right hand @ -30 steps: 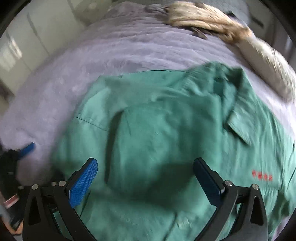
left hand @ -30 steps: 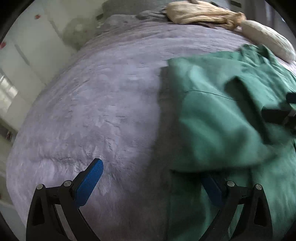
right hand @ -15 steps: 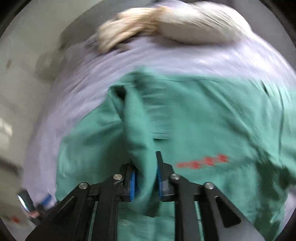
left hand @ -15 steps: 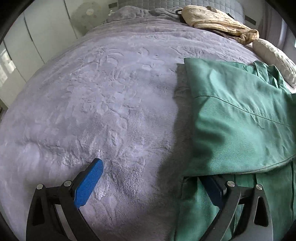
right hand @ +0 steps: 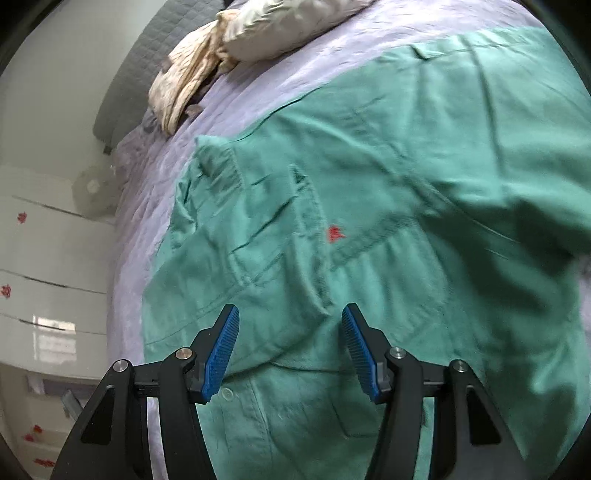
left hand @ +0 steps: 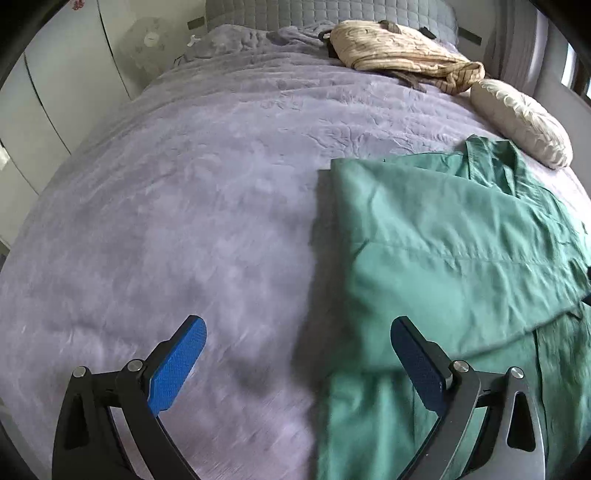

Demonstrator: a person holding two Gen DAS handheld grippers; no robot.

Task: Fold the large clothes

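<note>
Right gripper [right hand: 290,350] released green shirt [right hand: 369,184] | left gripper [left hand: 295,362] wide | red marking unreadable

The shirt [left hand: 454,243] lies on the bed [left hand: 192,206], probably near its right edge; a pillow [left hand: 521,122] lies beyond it.

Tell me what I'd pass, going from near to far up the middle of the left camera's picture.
Left claw → purple blanket → crumpled beige cloth → grey quilted headboard.
</note>
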